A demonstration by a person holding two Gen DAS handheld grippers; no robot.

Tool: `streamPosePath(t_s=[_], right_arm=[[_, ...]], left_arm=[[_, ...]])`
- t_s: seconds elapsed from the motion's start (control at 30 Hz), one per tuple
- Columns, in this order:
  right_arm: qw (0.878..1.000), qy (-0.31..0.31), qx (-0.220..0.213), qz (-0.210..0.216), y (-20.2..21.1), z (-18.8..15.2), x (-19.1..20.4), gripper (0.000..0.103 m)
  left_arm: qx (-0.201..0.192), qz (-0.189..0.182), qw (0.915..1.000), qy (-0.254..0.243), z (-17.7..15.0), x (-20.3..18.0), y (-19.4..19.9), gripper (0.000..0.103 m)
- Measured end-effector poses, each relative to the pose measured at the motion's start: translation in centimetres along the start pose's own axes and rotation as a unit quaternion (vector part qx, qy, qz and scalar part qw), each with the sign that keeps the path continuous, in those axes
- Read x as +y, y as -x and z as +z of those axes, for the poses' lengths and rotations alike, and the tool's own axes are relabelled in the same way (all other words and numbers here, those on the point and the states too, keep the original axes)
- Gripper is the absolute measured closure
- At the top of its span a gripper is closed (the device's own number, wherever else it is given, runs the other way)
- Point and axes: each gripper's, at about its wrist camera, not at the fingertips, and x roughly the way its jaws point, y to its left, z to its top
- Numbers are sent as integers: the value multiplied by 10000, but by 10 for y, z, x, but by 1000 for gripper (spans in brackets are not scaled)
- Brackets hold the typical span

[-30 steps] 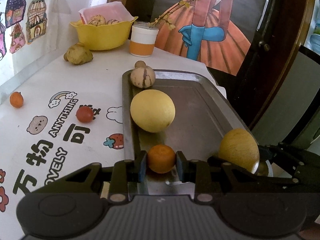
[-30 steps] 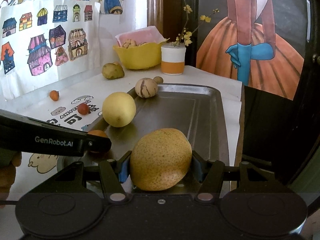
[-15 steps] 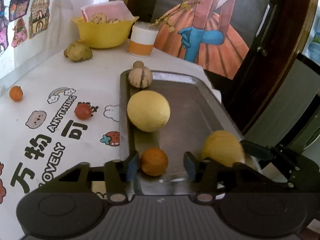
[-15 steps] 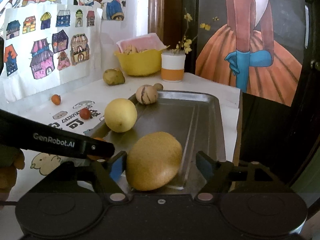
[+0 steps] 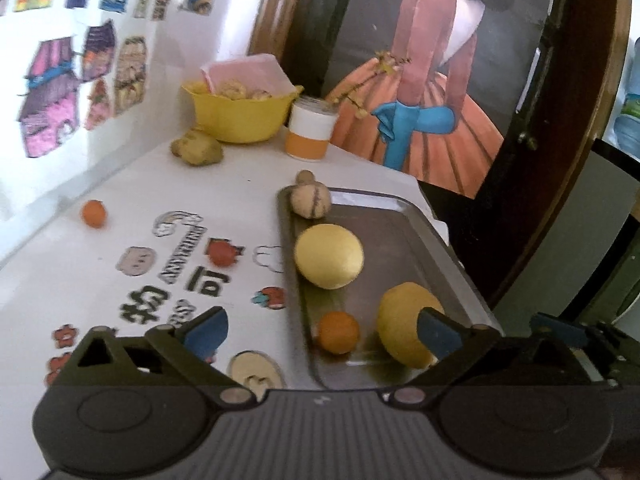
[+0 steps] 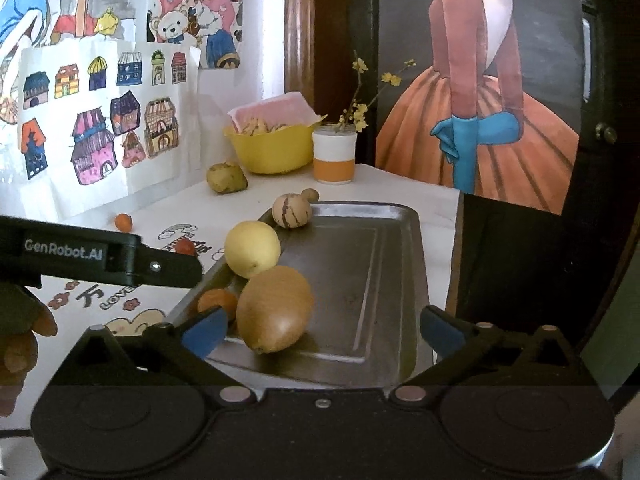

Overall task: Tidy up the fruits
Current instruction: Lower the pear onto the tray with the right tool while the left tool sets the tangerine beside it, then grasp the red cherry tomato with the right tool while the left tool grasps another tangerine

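Both grippers are seen with fingers spread wide and nothing held between them. The left gripper (image 5: 320, 330) is raised above the near end of the metal tray (image 5: 400, 240), and the right gripper (image 6: 312, 330) is held over the tray's near edge. Four fruits are carried by the tray: a small orange (image 5: 338, 331) near the near left corner, a brownish pear (image 6: 274, 308) just beside it, a round yellow fruit (image 5: 329, 256) along the left edge, and a striped fruit (image 5: 311, 201) at the far left corner. On the white table (image 5: 240, 184), a red tomato (image 5: 221, 254) and a second small orange fruit (image 5: 94, 213) are left outside the tray.
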Motion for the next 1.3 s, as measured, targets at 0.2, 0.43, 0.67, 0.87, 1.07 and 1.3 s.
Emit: streamPosePath(t_s=[0.2, 0.43, 0.67, 0.87, 1.07, 1.3], right_arm=[[9996, -64, 288, 21, 23, -6, 17, 1], [9977, 322, 594, 106, 40, -13, 56, 1], [9942, 614, 756, 453, 38, -11, 96, 1], [9875, 865, 886, 971, 25, -4, 129, 1], [9837, 913, 684, 1392, 7, 14, 147, 1], [9865, 661, 410, 1439, -31, 38, 148, 1]], left_arm=[[181, 60, 9998, 53, -13, 22, 21, 1], [283, 358, 9989, 117, -26, 60, 49, 1], [285, 839, 9961, 58, -29, 98, 73, 1], [307, 1090, 9934, 158, -29, 128, 83, 1], [335, 1260, 9912, 230, -20, 148, 75, 1], [185, 1227, 9920, 248, 5, 154, 47, 1]])
